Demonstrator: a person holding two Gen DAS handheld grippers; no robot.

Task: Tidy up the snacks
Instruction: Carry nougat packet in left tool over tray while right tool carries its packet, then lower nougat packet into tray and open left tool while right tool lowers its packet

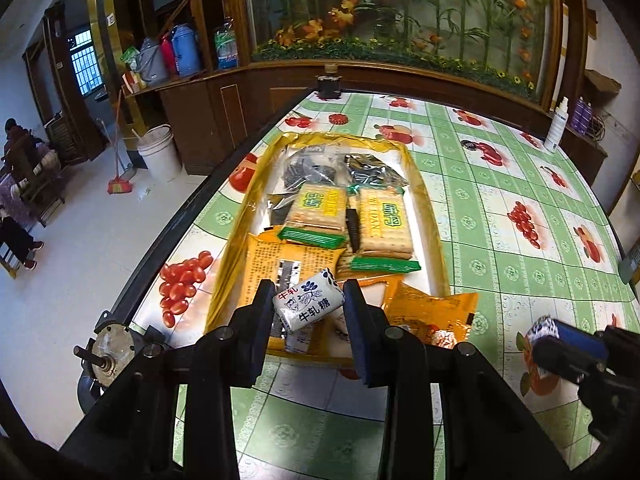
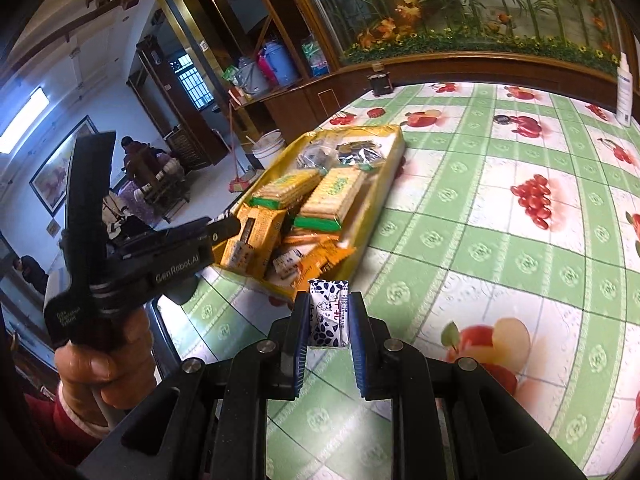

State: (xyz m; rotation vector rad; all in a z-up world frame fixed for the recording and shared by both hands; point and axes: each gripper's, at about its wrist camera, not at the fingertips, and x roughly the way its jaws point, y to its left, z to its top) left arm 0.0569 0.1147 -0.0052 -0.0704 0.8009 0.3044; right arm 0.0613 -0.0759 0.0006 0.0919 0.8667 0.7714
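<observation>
Candies clamped in both grippers: left gripper, right gripper. Carry over yellow tray, lower onto orange packets, then release.

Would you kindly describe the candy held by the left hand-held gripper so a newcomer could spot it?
On the green checked tablecloth lies a yellow tray of snacks. Over its near end, the left hand-held gripper clamps a milk candy. Unlike the orange packets and cracker packs behind it, this is white with blue print and red characters.
</observation>
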